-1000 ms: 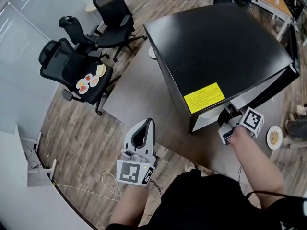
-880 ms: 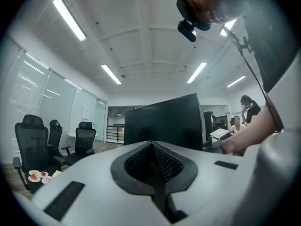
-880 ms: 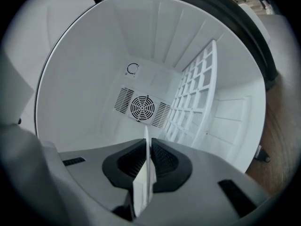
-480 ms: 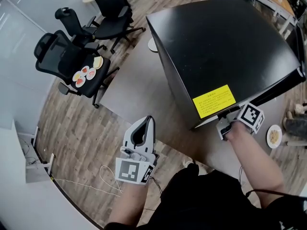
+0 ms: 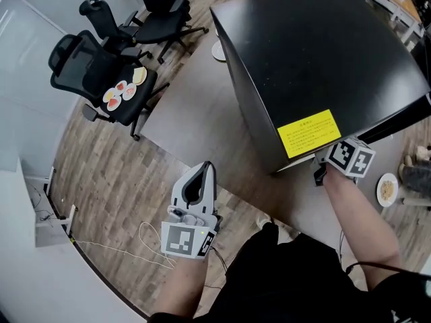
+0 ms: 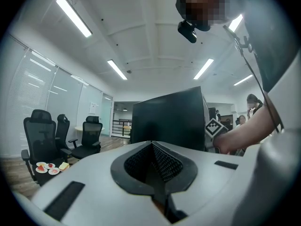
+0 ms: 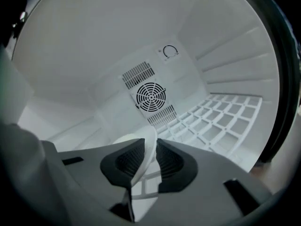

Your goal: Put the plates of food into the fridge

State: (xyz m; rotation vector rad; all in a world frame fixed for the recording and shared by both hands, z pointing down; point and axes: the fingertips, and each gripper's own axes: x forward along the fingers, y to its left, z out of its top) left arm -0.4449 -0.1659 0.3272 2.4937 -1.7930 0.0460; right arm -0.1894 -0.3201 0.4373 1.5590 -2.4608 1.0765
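1. Letting go cleanly looked like the step in hand. The right gripper [image 7: 150,149] reached inside the fridge [image 5: 323,52], and its jaws had just been opening. They stood a narrow way apart, with the rim of a white plate [image 7: 129,136] between them, close against one pad and not visibly clamped.
2. Doing it well probably meant parting the jaws further until both pads cleared the rim. The gripper could then be drawn straight back along the line of the rim, with no lift or twist. A pad catching the rim could drag the plate toward the front edge of the shelf [image 7: 221,114].
3. That plate was plain white and thin-rimmed, and it was seen almost edge on. It seemed to sit over the white wire shelf, near its front edge. No view showed its food, or whether it lay flat.
4. A round fan grille [image 7: 150,96] sat on the white back wall beyond it.
5. The left gripper [image 6: 151,145] waited outside the fridge, its jaws together on nothing.
6. Several small plates of food [image 5: 123,94] lay on the seat of a black office chair [image 5: 94,73], toward its front edge and well apart from the fridge.
7. One more plate [image 5: 386,190] lay low beyond the fridge's right side. I could not tell what it rested on.
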